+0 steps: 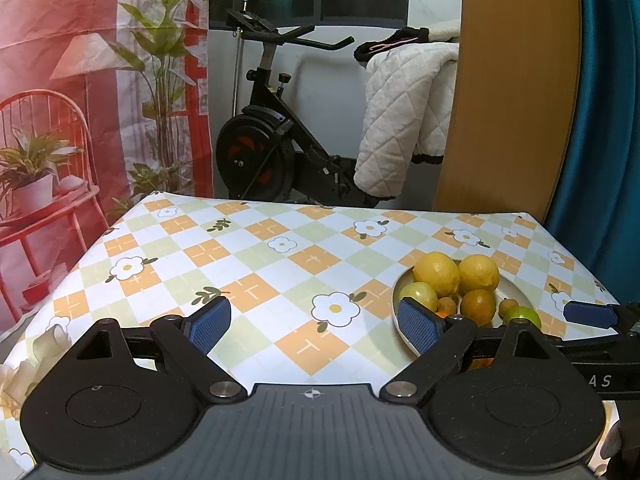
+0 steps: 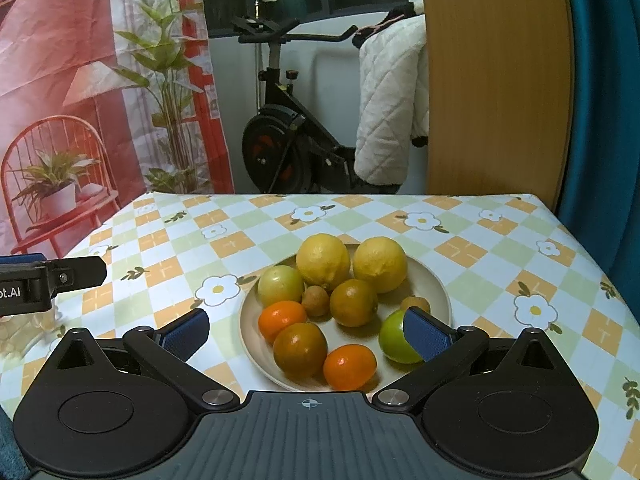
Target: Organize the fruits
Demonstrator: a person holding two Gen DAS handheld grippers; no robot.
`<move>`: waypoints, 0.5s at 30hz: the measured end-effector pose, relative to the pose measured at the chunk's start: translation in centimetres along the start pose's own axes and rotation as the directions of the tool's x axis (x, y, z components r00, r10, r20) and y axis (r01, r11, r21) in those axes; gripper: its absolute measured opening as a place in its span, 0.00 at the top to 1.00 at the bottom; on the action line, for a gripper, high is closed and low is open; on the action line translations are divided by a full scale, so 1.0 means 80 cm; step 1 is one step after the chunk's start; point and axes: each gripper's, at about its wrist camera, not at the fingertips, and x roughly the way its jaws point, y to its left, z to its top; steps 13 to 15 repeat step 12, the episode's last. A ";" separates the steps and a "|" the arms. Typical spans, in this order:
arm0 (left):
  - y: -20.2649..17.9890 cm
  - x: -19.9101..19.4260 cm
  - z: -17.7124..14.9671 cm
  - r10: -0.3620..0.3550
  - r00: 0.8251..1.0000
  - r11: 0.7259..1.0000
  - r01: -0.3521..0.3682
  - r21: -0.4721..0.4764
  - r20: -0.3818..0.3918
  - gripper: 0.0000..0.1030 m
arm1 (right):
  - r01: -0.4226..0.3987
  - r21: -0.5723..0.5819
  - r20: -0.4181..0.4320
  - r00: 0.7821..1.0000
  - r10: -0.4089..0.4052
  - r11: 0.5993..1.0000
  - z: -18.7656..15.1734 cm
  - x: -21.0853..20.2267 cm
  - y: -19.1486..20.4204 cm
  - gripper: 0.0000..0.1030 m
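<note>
Currently we find all the fruit gathered on one plate (image 2: 438,280), which sits on the counter (image 2: 472,236) under a flowered chequered cloth. In the right wrist view: two lemons (image 2: 323,261) side by side at the plate's 12 o'clock, a pale green fruit (image 2: 280,286) at 10 o'clock, a dark orange (image 2: 353,302) near the middle, two bright tangerines (image 2: 281,319) at 8 and 6 o'clock, a second dark orange (image 2: 300,350) between them, a lime (image 2: 394,340) at 4 o'clock, and two small brown fruits (image 2: 315,300), one in the middle and one at 3 o'clock. No fruit lies loose on the cloth in either view.

Judgement: the scene fits either a finished gathering or a mixed pile awaiting sorting by kind; these pictures do not settle which.

Right gripper (image 2: 306,330): fingers spread wide, empty, straddling the plate's near rim; one pad overlaps the lime in the picture, contact cannot be told. Left gripper (image 1: 314,322): fingers wide, empty, over bare cloth at the plate's 9 o'clock.

Surroundings: exercise bike (image 2: 280,136), quilted white blanket (image 2: 390,112), wooden panel (image 2: 496,80) and printed backdrop (image 2: 80,80), all beyond the counter's far edge. Nothing blocks the plate.
</note>
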 end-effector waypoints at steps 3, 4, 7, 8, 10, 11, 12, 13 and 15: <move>-0.001 0.000 -0.001 -0.003 1.000 1.000 0.003 0.005 -0.002 0.10 | 0.000 0.004 -0.005 1.000 0.000 1.000 0.000 0.002 -0.001 0.00; -0.001 0.000 -0.001 -0.004 1.000 1.000 0.004 0.004 -0.004 0.10 | 0.001 0.005 -0.007 1.000 -0.001 1.000 -0.001 0.002 -0.001 0.00; -0.001 0.002 0.000 -0.008 1.000 1.000 0.008 0.003 -0.005 0.10 | 0.000 0.007 -0.010 1.000 0.000 1.000 -0.001 0.003 -0.002 0.01; -0.001 0.002 0.000 -0.008 1.000 1.000 0.008 0.003 -0.006 0.10 | 0.000 0.007 -0.010 1.000 0.000 1.000 -0.001 0.003 -0.002 0.01; -0.001 0.002 -0.001 -0.009 1.000 1.000 0.009 0.002 -0.009 0.10 | 0.001 0.007 -0.012 1.000 0.000 1.000 -0.001 0.005 -0.002 0.00; -0.001 0.003 -0.001 -0.009 1.000 1.000 0.009 0.002 -0.011 0.10 | 0.000 0.008 -0.014 1.000 0.000 1.000 -0.001 0.005 -0.002 0.01; -0.001 0.003 -0.001 -0.008 1.000 1.000 0.008 0.003 -0.013 0.10 | 0.000 0.008 -0.015 1.000 0.000 1.000 -0.001 0.005 -0.002 0.01; -0.001 0.003 -0.001 -0.008 1.000 1.000 0.008 0.003 -0.013 0.10 | 0.000 0.008 -0.015 1.000 0.000 1.000 -0.001 0.005 -0.002 0.01; -0.001 0.003 -0.001 -0.008 1.000 1.000 0.008 0.003 -0.013 0.10 | 0.000 0.008 -0.015 1.000 0.000 1.000 -0.001 0.005 -0.002 0.01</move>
